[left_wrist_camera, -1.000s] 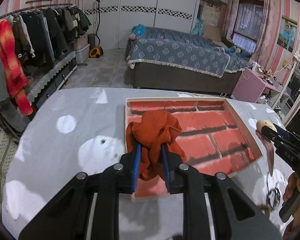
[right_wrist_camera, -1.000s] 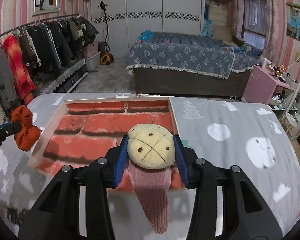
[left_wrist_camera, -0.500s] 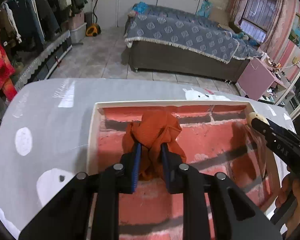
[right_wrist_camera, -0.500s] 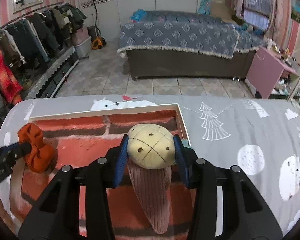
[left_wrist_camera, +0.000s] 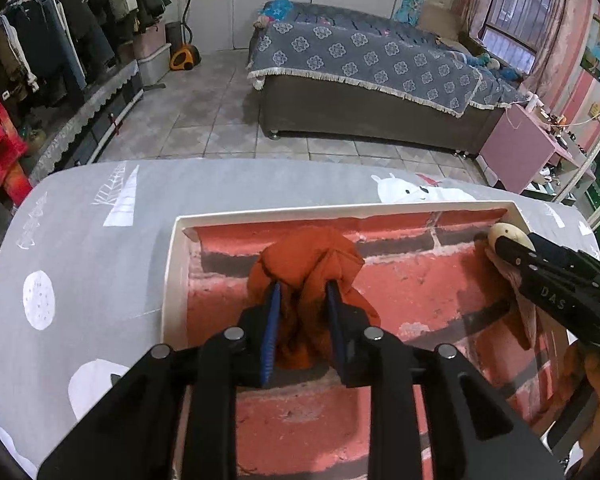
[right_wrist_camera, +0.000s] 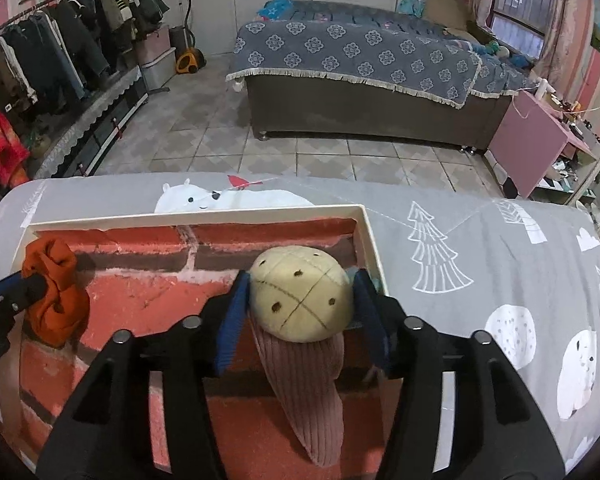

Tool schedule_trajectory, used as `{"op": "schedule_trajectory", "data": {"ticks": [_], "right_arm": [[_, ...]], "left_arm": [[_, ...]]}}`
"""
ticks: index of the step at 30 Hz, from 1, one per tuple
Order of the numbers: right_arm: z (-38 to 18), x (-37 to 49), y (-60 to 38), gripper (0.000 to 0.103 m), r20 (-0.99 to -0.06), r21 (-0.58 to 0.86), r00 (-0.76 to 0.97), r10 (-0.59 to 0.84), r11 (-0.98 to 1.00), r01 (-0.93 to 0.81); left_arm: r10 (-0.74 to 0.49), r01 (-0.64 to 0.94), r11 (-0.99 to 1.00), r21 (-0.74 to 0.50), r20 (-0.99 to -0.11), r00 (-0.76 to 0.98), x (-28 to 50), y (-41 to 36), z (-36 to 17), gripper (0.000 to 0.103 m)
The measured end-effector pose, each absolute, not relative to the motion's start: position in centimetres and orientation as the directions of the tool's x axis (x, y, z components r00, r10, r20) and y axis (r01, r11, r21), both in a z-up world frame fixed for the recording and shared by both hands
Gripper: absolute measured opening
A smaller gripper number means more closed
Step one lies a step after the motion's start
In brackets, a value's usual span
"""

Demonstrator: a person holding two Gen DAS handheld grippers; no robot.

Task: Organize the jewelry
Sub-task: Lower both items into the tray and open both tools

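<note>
My left gripper [left_wrist_camera: 302, 292] is shut on an orange fabric scrunchie [left_wrist_camera: 308, 268] and holds it over the far left part of a shallow white-rimmed tray [left_wrist_camera: 172, 280] lined with a red brick pattern. My right gripper [right_wrist_camera: 300, 280] is shut on a cream round bun-shaped hair accessory [right_wrist_camera: 300, 296] with a pink ribbed cloth tail [right_wrist_camera: 304, 384], over the tray's far right corner [right_wrist_camera: 370, 240]. The scrunchie [right_wrist_camera: 56, 292] also shows at left in the right wrist view, and the right gripper [left_wrist_camera: 512, 244] with the cream accessory [left_wrist_camera: 508, 234] at right in the left wrist view.
The tray sits on a table with a grey cloth [right_wrist_camera: 480, 248] printed with white bears and trees. Beyond the far edge are a tiled floor, a bed [right_wrist_camera: 360, 60], a clothes rack [right_wrist_camera: 60, 52] at left and a pink cabinet [right_wrist_camera: 532, 140] at right.
Both grippers have moved forward toward the far side of the tray, carrying the scrunchie and the cream accessory. Both have stayed shut.
</note>
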State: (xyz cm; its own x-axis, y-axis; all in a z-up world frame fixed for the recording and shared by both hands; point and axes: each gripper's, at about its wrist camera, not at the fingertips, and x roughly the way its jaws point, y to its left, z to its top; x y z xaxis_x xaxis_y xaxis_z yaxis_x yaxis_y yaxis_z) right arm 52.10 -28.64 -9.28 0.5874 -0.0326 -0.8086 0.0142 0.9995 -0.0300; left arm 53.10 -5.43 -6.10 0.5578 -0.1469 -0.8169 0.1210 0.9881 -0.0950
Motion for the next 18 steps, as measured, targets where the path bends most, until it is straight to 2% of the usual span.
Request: {"op": "schedule_trajectory", "data": {"ticks": [6,9,12,14,16,18], "right_arm": [[-7.7,50.0,-29.6,0.072,-0.785,0.021,0.619,0.005,1.000,0.019],[-6.3,48.3,-30.0,0.073,-0.760,0.004,0.650,-0.008,1.000,0.017],[-5.4,46.5,-30.5,0.079,-0.738,0.022,0.675,0.002,1.000,0.022],[-5.0,45.3,-30.7,0.082,-0.725,0.023,0.689,-0.001,0.999,0.025],[-4.6,43.5,-30.9,0.087,-0.711,0.016,0.703,-0.003,1.000,0.020],[-4.4,41.7,-30.9,0.091,-0.699,0.008,0.715,-0.001,1.000,0.010]], "left_arm": [[-0.157,0.123,0.987,-0.104,-0.809,0.566,52.1,-4.8,-5.7,0.038],[-0.162,0.119,0.986,-0.114,-0.803,0.573,51.2,-4.3,-5.3,0.043],[-0.156,0.121,0.987,-0.104,-0.785,0.600,49.7,-4.0,-4.5,0.055],[-0.163,0.127,0.986,-0.107,-0.769,0.618,48.6,-3.5,-3.8,0.056],[-0.171,0.130,0.985,-0.114,-0.754,0.634,47.4,-3.1,-3.1,0.066],[-0.174,0.127,0.985,-0.119,-0.741,0.649,46.5,-2.7,-2.6,0.071]]}}
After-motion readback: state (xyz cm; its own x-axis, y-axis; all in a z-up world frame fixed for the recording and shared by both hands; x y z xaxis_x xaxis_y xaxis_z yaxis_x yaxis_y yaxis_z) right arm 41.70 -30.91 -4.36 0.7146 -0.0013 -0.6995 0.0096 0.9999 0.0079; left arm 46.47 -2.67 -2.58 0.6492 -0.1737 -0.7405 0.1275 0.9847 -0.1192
